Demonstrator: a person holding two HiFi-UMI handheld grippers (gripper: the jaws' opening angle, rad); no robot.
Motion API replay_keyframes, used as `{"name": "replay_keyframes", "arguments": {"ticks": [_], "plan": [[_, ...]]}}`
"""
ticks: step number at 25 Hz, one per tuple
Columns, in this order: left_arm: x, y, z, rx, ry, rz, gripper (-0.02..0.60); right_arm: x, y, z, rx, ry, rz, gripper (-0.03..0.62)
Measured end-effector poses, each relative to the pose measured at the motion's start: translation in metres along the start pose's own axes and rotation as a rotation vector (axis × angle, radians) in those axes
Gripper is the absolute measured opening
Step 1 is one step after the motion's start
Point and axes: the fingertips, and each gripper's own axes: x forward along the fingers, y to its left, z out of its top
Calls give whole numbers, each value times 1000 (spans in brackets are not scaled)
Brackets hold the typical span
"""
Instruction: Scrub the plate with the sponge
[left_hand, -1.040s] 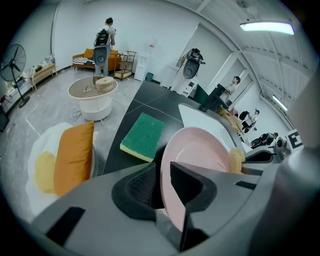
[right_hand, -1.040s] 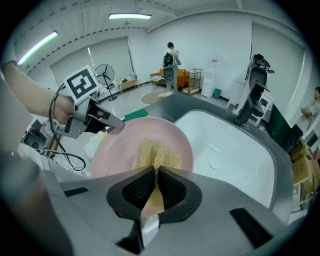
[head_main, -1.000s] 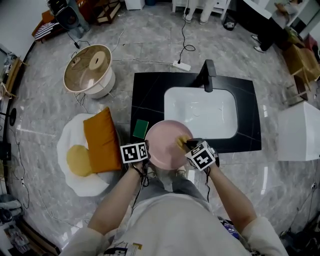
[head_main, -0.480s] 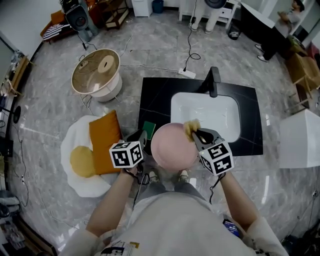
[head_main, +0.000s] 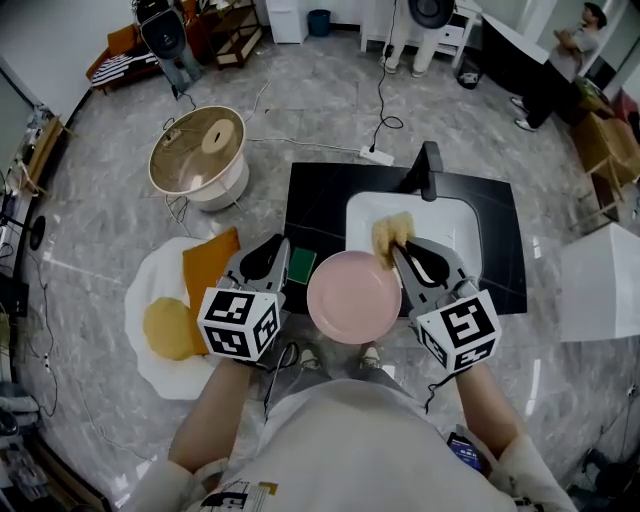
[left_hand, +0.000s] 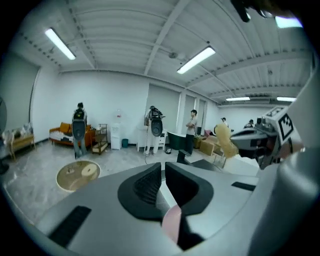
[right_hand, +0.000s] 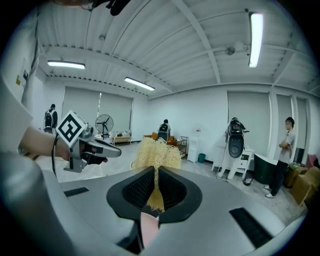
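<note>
A grey marble floor (head_main: 90, 200) fills the head view, with a black surface (head_main: 315, 200) at its middle and a white sink (head_main: 455, 225) sunk into the right part of it. A dark faucet (head_main: 428, 170) stands at the sink's far rim. On the floor to the left lies a white egg-shaped mat (head_main: 150, 290) bearing an orange cushion (head_main: 205, 265). Farther off is a round beige tub (head_main: 198, 152).

The pink plate (head_main: 354, 297) sits at the near edge of the surface, overlapping that edge, just near of the sink and between the two tools. In the head view neither tool's tips touch it. Whether it rests there I cannot tell.

The left tool (head_main: 275, 248) is to the left of the plate, pointing away from the person. Its jaws have just been closing and are now all but pressed together, with only a thin slit between them and nothing pinched (left_hand: 163, 172). A sliver of the plate's pink (left_hand: 172, 222) shows low in the gap at their base.

The right tool (head_main: 397, 243) reaches over the near left part of the sink, its jaws pinching the yellow fibrous sponge (head_main: 390, 232). In the right gripper view the sponge (right_hand: 157, 152) sticks out beyond the jaw tips (right_hand: 156, 175).

A small green sponge (head_main: 300, 265) lies flat on the surface between the left tool and the plate
</note>
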Motion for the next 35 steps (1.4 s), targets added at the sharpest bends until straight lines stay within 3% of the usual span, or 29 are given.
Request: {"name": "replay_keyframes", "arguments": {"ticks": [3,12,20,35], "plan": [[-11,-12,23,136,-36,-8,40,-12,5,29,7,-65,25,46],[-52,-40,82,294,-197,-25,37,-51,20,95,-25,-242,34,46],[-78,-48,102,276,-294,2,34,-66,33,109,-66,-274,74,46],[-78,-56,95,243,-243,-4,34,-67,19,102,-37,-266,53,46]]}}
